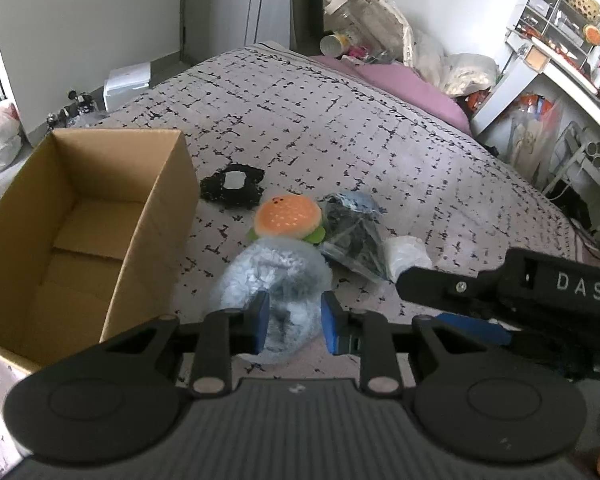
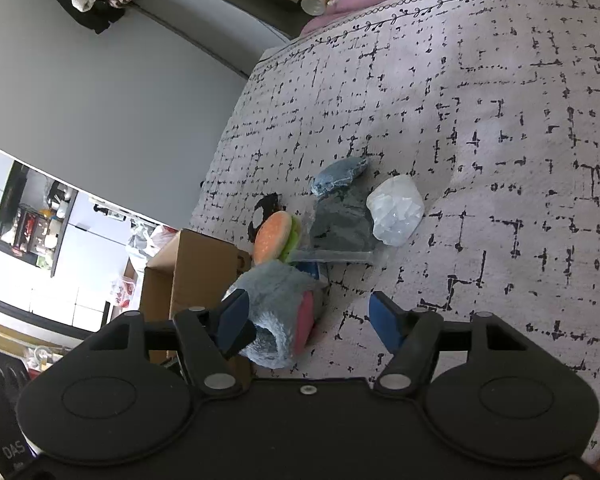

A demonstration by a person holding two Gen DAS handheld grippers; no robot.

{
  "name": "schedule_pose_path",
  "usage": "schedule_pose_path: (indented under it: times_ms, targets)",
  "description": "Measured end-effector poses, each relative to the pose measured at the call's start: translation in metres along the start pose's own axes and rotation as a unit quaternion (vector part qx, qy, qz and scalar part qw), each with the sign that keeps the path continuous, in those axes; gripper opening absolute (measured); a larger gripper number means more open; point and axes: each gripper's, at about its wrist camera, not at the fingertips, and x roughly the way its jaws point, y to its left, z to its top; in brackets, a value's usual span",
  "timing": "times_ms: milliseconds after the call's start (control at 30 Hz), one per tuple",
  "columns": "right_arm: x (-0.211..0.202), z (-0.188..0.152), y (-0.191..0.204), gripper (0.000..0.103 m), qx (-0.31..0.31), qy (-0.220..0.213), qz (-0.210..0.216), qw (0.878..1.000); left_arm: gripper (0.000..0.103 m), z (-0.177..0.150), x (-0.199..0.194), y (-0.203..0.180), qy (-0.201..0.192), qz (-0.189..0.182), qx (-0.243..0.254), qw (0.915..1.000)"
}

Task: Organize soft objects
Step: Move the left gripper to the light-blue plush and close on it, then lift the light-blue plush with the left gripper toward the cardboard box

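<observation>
Fluffy blue plush (image 1: 272, 276) on bed, burger plush (image 1: 288, 218) behind, bagged soft items (image 1: 350, 236) beside, open cardboard box (image 1: 80, 216) left
</observation>
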Motion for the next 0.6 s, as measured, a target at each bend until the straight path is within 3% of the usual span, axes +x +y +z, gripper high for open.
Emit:
schedule_pose_path:
  times_ms: [367, 600]
  targets:
    - [0.007, -0.001, -0.004, 0.066, 0.003, 0.012, -0.004, 1.0, 0.027, -0.003, -0.004, 0.005, -0.01, 0.048, -0.018, 0.9986]
    - [0.015, -0.006, 0.0, 0.066, -0.005, 0.029, -0.001, 1.0, 0.032, -0.006, 0.005, 0.016, -0.004, 0.053, -0.043, 0.9977]
